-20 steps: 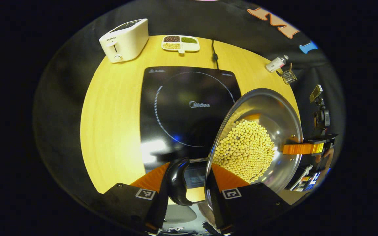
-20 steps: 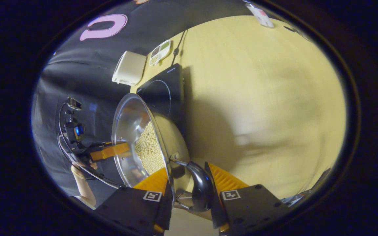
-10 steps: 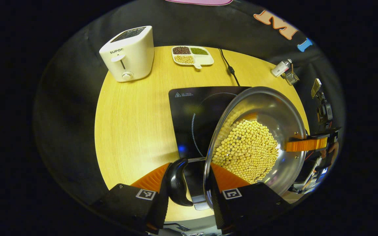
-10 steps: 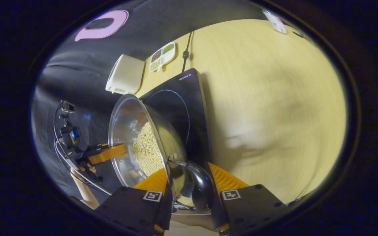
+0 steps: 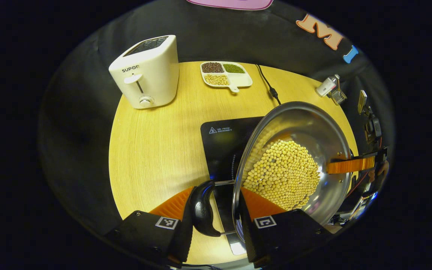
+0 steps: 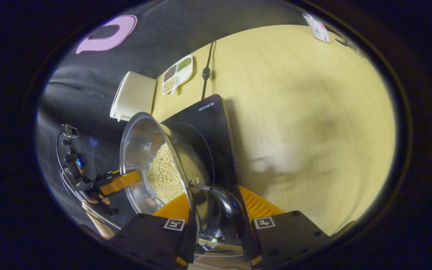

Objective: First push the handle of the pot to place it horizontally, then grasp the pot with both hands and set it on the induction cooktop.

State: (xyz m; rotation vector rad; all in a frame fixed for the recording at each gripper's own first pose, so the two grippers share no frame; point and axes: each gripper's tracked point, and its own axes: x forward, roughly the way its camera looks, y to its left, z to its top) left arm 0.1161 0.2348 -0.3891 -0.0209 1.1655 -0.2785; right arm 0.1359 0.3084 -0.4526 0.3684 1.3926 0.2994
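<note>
Between your left hand-held gripper's (image 5: 216, 213) closed fingers sits one pot (image 5: 294, 161) handle; your right hand-held gripper (image 6: 218, 221) clamps the other, above the cooktop (image 5: 223, 148). Toaster (image 5: 146, 71) reads "SUPOR".

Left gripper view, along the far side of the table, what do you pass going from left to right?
Toaster → divided dish of beans → black power cord → small white bottle → little wire basket.
</note>
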